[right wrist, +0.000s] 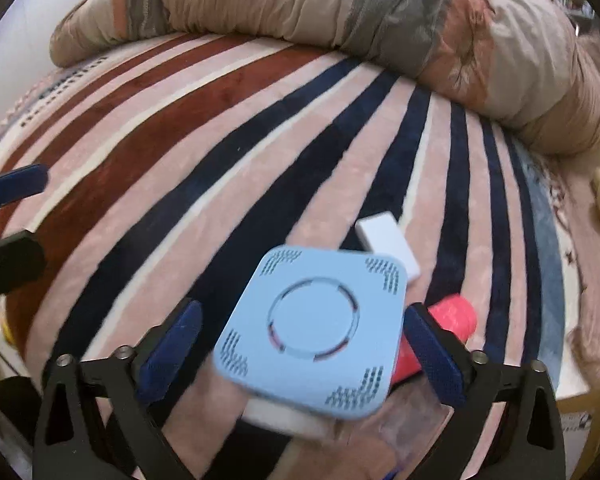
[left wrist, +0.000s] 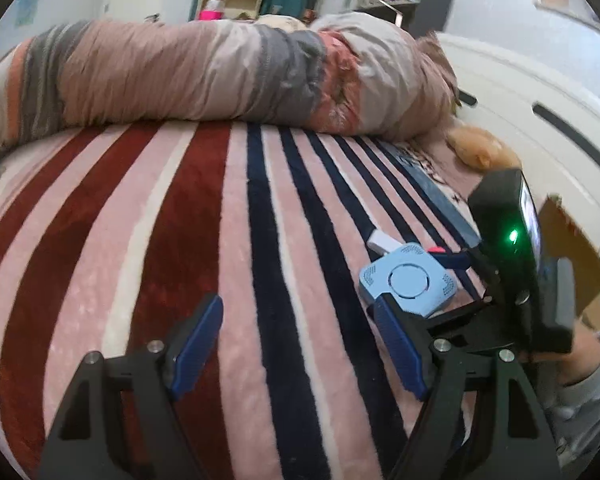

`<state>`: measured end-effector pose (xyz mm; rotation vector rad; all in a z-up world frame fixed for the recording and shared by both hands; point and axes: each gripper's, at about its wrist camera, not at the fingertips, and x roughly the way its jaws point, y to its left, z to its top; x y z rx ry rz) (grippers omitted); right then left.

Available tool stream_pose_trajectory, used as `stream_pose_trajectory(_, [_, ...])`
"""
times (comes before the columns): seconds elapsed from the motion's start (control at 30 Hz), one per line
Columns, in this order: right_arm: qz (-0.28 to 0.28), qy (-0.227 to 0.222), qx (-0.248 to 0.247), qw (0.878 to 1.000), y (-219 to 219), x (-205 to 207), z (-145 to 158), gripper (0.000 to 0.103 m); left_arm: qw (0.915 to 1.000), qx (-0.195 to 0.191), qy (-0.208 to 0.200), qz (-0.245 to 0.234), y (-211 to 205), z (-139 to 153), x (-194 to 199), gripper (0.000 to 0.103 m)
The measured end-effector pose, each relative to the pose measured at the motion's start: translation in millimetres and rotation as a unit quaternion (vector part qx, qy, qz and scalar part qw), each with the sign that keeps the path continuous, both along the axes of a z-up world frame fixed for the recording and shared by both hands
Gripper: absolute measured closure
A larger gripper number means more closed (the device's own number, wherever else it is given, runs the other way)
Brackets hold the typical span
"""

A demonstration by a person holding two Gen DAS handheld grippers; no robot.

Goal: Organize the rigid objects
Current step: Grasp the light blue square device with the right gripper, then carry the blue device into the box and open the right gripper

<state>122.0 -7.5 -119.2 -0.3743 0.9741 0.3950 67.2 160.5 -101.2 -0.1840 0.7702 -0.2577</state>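
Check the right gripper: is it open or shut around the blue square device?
Open. The right gripper has its blue fingers spread to either side of the blue square device, a gap showing on the left.

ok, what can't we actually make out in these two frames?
- Red object: right wrist view, mostly hidden by the blue box and a right gripper finger.
- White block: near end behind the blue box.
- Clear item under the box: blurred, cut off at the bottom edge.
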Motion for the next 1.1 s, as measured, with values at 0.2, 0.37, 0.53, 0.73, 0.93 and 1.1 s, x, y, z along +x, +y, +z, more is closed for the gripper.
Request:
stream_pose_trajectory(0.2, [0.015, 0.021, 0.027, 0.999, -4, 9, 3, 0.020, 0.9986, -0.014, 0.020, 0.047, 28, -15, 5, 0.028])
stream_pose_trajectory(0.37, [0.081, 0.067, 0.128, 0.986, 9, -1, 18, 0.020, 0.9977, -0.033, 0.018, 0.055, 38, -16, 5, 0.028])
stream_pose_trajectory(0.53, [0.156, 0.108, 0.131, 0.973, 42, -18, 8, 0.020, 0.9973, -0.041, 0.018, 0.058, 42, -17, 6, 0.028])
stream_pose_trajectory(0.73, [0.130, 0.113, 0.091, 0.981, 44, -19, -1, 0.019, 0.9967, -0.044, 0.026, 0.063, 47, -20, 5, 0.028])
stream_pose_trajectory(0.93, [0.133, 0.134, 0.037, 0.981, 51, -23, -7, 0.017, 0.9966, -0.044, 0.034, 0.061, 45, -23, 7, 0.028])
stream_pose_trajectory(1.1, [0.128, 0.131, 0.024, 0.983, 54, -24, -13, 0.019, 0.9970, -0.047, 0.038, 0.049, 43, -25, 7, 0.028])
